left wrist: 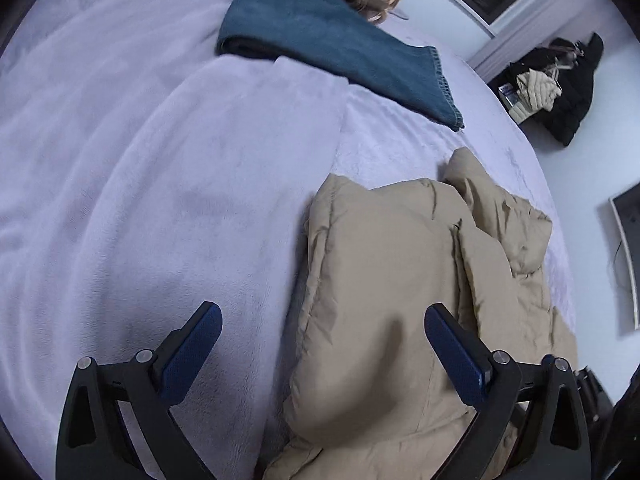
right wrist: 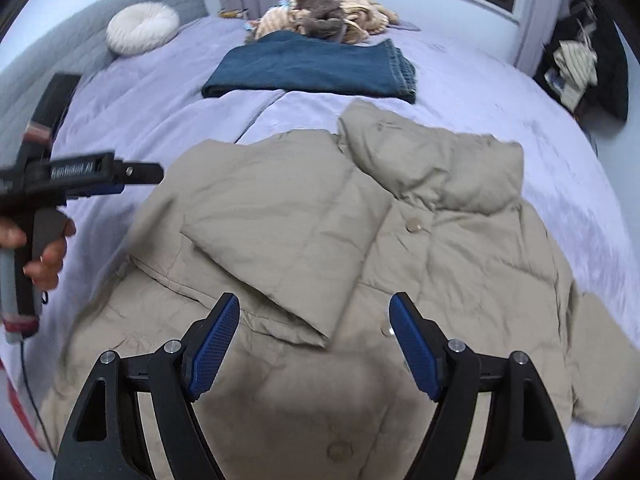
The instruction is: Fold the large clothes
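Note:
A beige puffer jacket (right wrist: 328,248) lies on the lilac bed (right wrist: 500,92), front up, with one sleeve folded across its chest. It also shows in the left wrist view (left wrist: 384,280). My right gripper (right wrist: 314,316) is open and empty, hovering over the jacket's lower front. My left gripper (left wrist: 322,320) is open and empty, above the jacket's left edge. From the right wrist view the left gripper (right wrist: 132,174) is at the left, held in a hand, clear of the jacket.
Folded blue jeans (right wrist: 316,66) lie farther up the bed, also in the left wrist view (left wrist: 340,44). Behind them is a heap of tan and grey clothes (right wrist: 328,12). A round white cushion (right wrist: 142,32) sits by the grey headboard. Dark clothes (left wrist: 560,84) hang at the right wall.

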